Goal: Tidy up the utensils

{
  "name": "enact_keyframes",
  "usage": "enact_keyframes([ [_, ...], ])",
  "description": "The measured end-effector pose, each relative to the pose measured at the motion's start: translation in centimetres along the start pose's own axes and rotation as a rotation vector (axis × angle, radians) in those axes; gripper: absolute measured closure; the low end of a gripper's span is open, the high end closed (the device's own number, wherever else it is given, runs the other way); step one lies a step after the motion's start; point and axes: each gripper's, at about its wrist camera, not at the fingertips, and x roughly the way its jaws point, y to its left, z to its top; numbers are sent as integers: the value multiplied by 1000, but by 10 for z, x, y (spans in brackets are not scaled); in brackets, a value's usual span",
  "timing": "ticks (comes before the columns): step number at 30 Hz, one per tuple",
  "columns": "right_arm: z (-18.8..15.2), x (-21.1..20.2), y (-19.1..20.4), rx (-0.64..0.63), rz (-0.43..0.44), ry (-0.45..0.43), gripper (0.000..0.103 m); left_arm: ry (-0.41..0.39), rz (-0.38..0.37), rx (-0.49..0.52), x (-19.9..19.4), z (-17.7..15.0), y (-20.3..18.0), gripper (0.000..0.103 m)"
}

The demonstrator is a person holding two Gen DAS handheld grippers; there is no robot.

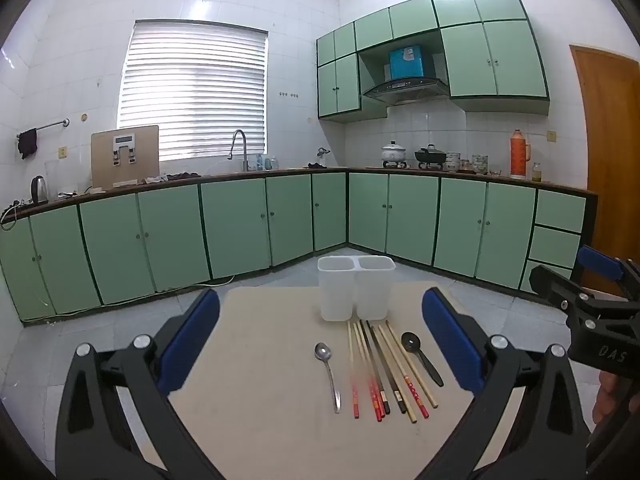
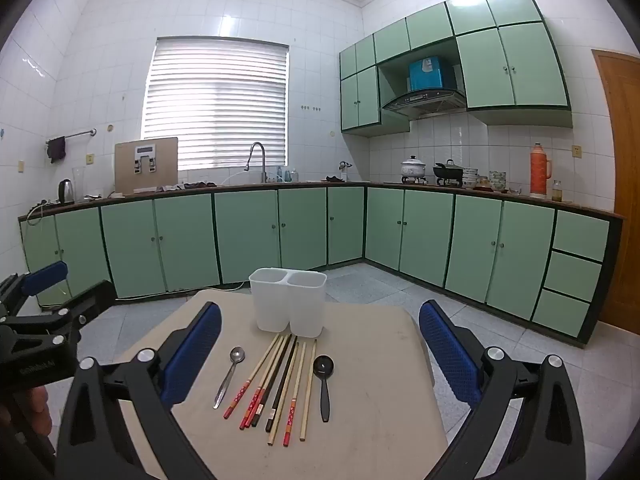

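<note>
Left wrist view shows your left tongs point(image 1: 320, 344) spread wide with nothing between the blue pads, hovering over the near edge of the desk point(image 1: 260, 420); your right tongs point(image 2: 320, 344) stand just as wide and empty. Straight ahead lie the utensils: a metal spoon point(image 1: 329, 376) apart on the left, a loose fan of chopsticks point(image 1: 384, 368) touching and crossing one another, and a black plastic spoon point(image 1: 422, 358) on the right. Beyond them stands the white two-compartment holder point(image 1: 355, 292), both halves apparently empty. Everything looks light and stiff; the metal spoon is likely slick, so pinch its handle mid-length. The thin chopsticks will probably roll, so take them across the middle.
</note>
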Motion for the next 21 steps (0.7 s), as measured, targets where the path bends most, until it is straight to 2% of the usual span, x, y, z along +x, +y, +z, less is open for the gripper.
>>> enact_keyframes([
  [21, 1, -1, -3, 0, 1, -8, 6, -9, 8, 8, -6, 4, 11, 5],
])
